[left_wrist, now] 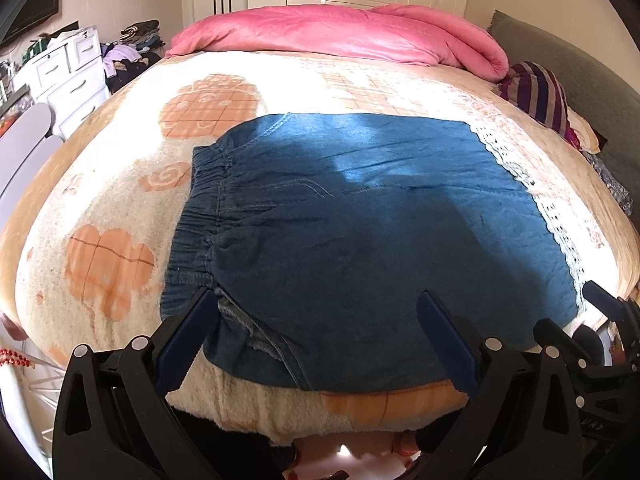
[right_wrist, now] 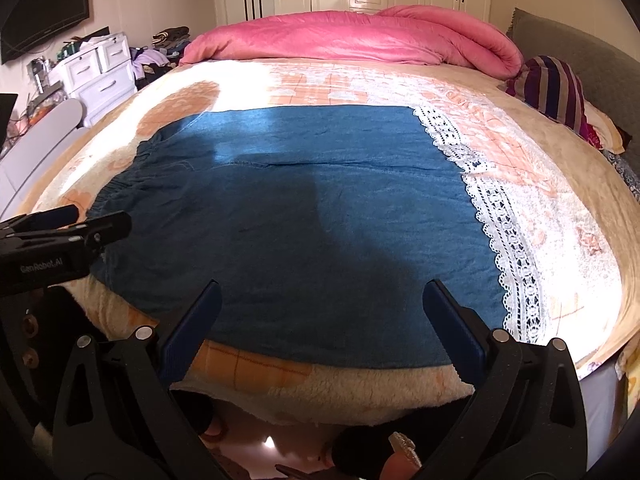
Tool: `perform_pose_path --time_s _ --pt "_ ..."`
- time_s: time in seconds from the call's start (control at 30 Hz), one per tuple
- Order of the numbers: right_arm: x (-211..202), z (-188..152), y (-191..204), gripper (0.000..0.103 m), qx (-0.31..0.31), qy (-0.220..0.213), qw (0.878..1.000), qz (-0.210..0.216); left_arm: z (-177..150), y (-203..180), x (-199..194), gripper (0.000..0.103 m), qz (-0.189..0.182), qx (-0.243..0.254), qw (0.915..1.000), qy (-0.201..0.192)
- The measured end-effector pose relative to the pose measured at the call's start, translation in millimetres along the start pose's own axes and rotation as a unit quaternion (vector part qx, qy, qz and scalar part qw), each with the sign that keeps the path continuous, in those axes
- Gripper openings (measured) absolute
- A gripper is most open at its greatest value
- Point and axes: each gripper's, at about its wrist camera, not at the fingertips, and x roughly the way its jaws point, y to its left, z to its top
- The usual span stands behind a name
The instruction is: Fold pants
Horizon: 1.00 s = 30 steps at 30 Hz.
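Observation:
Blue denim pants (left_wrist: 360, 216) lie flat on the bed, elastic waistband (left_wrist: 196, 216) at the left and white lace hem (left_wrist: 552, 216) at the right. They also show in the right wrist view (right_wrist: 300, 208), lace hem (right_wrist: 508, 240) at the right. My left gripper (left_wrist: 316, 308) is open and empty, above the near edge by the waistband corner. My right gripper (right_wrist: 322, 300) is open and empty, above the near edge toward the hem. The left gripper shows at the left of the right wrist view (right_wrist: 68, 224); the right gripper shows at the right edge of the left wrist view (left_wrist: 612, 312).
The bed has a cream and orange blanket (left_wrist: 112, 216). A pink duvet (left_wrist: 340, 36) is bunched at the far end. A striped pillow (left_wrist: 540, 92) lies at the right by a green headboard (left_wrist: 560, 52). White drawers (left_wrist: 68, 76) and clothes stand at the left.

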Motion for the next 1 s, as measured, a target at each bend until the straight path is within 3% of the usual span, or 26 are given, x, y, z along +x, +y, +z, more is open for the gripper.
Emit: perform_pose_path --time_s 0.37,1.0 --pt "19.6 29.7 6.2 0.095 -0.027 -0.009 1.0 0.007 22.2 22.6 18.9 0.099 0.02 -0.014 0.9997 0.003" --pt "87.5 114.6 12.9 0.095 -0.09 -0.002 0.995 0.044 89.4 96.7 67.1 0.099 0.066 -0.066 0.9956 0.002"
